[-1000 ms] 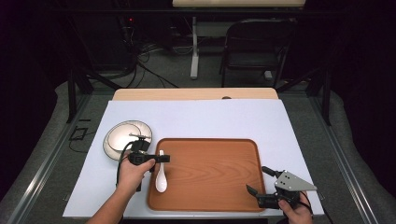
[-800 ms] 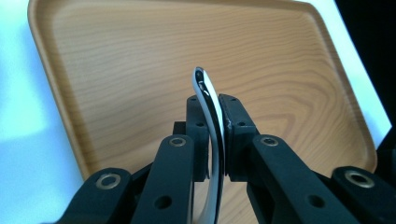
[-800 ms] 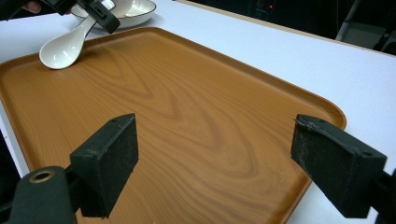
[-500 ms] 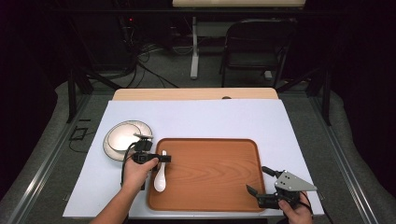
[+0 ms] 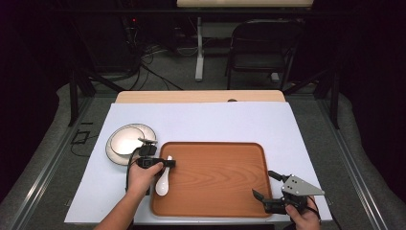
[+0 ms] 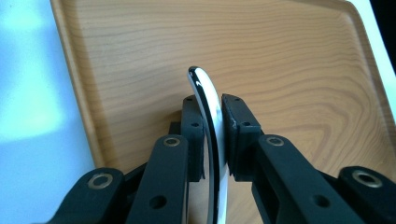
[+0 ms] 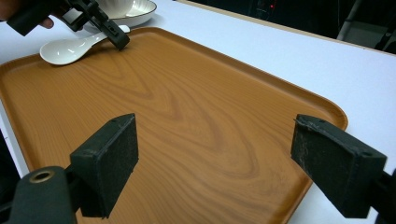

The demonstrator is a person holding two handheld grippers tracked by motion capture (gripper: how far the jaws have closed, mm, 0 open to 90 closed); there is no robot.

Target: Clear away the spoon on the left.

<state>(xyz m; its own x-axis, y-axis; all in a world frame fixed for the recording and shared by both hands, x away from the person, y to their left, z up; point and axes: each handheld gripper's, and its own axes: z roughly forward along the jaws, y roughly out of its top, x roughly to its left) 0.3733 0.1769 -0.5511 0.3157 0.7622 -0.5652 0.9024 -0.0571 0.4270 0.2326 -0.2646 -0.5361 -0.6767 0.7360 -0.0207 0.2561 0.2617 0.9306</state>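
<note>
The left gripper [image 6: 212, 140], its jaws just easing apart around the glossy white ceramic spoon's [image 5: 163, 179] handle, holds the spoon's long axis along the left edge of the brown wooden tray [image 5: 230, 191], while the right gripper [image 5: 270, 184] waits wide open, well apart.

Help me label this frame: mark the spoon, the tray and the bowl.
spoon [image 5: 162, 186], high view, on its scoop.
tray [image 5: 215, 178], high view, on its bare floor.
bowl [image 5: 125, 140], high view, on its inside.

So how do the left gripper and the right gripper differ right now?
The left gripper has its jaws close together around the white spoon's handle and they have just been opening; the right gripper has its jaws wide apart with nothing between them. The left one is at the wooden tray's left edge beside the bowl on its plate; the right one sits by the tray's near right corner. Both are black, two-jawed and hand-held.
</note>
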